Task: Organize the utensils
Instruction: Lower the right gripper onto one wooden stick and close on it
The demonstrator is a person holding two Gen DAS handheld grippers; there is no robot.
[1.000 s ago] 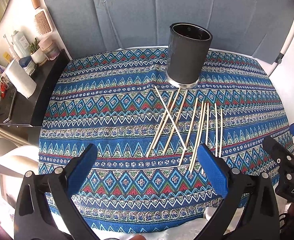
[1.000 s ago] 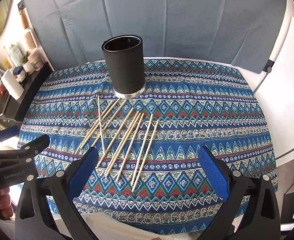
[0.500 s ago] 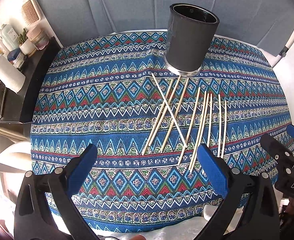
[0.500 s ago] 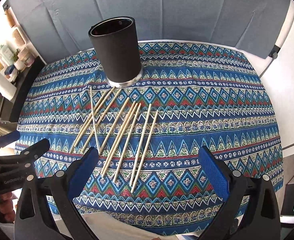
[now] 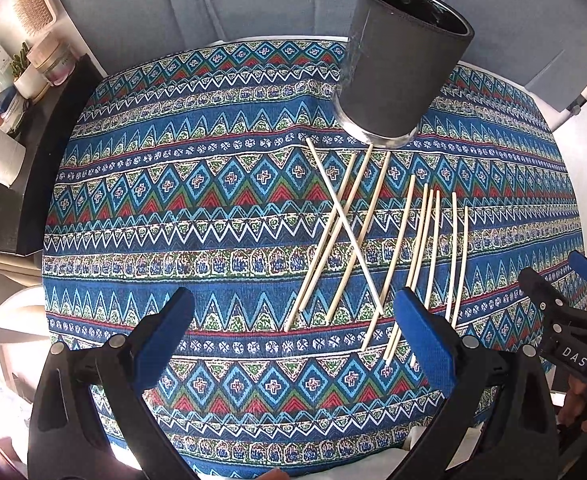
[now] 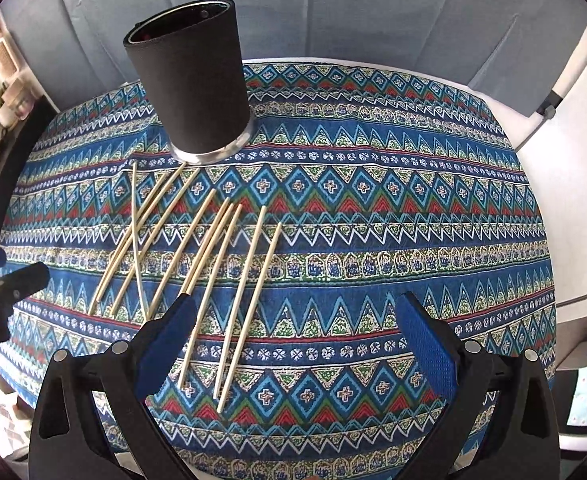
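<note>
A dark cup point(image 5: 403, 76) stands upright toward the table's far edge, and the chopsticks point(image 5: 389, 240) lie loose on the patterned tablecloth point(image 5: 173, 208) just in front of it, one crossing three others. The left gripper point(image 5: 293, 332) and right gripper point(image 6: 297, 336) hover near the front edge, fingers spread, holding nothing. A shelf point(image 5: 9, 76) of bottles stands beyond the left edge.

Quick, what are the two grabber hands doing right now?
Left gripper: open, holding nothing.
Right gripper: open, holding nothing.

Both wrist views look down, sharing chopsticks point(image 5: 373, 236) and holder point(image 6: 191, 88).
</note>
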